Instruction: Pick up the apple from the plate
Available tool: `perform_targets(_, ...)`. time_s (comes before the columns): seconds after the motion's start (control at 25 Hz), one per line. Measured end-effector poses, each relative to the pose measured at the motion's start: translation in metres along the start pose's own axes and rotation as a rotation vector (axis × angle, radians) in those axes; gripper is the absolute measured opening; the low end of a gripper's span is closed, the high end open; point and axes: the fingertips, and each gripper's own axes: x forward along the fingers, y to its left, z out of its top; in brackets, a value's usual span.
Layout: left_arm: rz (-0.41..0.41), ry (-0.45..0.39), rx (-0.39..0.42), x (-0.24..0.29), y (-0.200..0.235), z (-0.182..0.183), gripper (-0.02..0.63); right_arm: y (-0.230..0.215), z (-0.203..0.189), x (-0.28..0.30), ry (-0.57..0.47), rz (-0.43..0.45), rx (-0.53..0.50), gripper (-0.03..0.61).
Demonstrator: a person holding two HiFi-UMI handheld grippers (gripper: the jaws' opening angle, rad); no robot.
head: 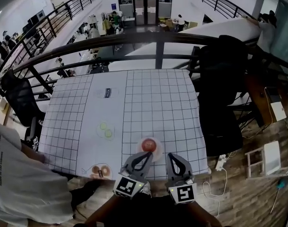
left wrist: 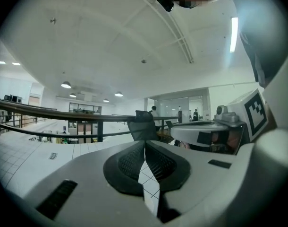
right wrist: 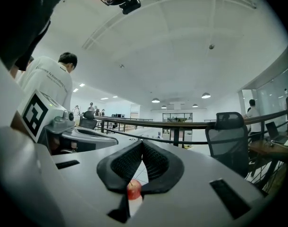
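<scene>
A red apple (head: 148,145) sits on a small white plate (head: 156,155) near the front edge of the grid-patterned table (head: 148,98). Both grippers hover side by side at that edge, pointing level over the table. My left gripper (head: 147,154) (left wrist: 144,144) is shut with its tips meeting on nothing, just in front of the plate. My right gripper (head: 171,155) (right wrist: 142,144) is also shut and empty, just right of the plate. In the right gripper view the apple (right wrist: 133,189) shows low through the gap behind the closed tips, apart from the pads.
A plate with green slices (head: 105,130) lies left of the apple. Another plate with reddish pieces (head: 100,170) sits at the front left edge. A person in a white shirt (head: 16,183) stands at the left. Black chairs (head: 222,93) and a railing (head: 158,39) border the table.
</scene>
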Motion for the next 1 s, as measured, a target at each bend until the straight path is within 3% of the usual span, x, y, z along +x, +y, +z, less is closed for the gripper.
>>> perform_targets(0.36, -0.039, -0.031, 0.008, 0.022, 0.009, 0.010, 0.022, -0.028, -0.002, 0.003, 0.011, -0.062, -0.017, 0.025)
perform_targets(0.64, 0.028, 0.000, -0.032, 0.046, 0.007, 0.010, 0.021, -0.052, 0.003, 0.013, -0.003, -0.009, -0.015, 0.025)
perform_targets(1.0, 0.088, 0.022, -0.026, 0.078, -0.003, 0.009, 0.021, -0.083, 0.001, 0.017, 0.006, 0.061, -0.014, 0.025)
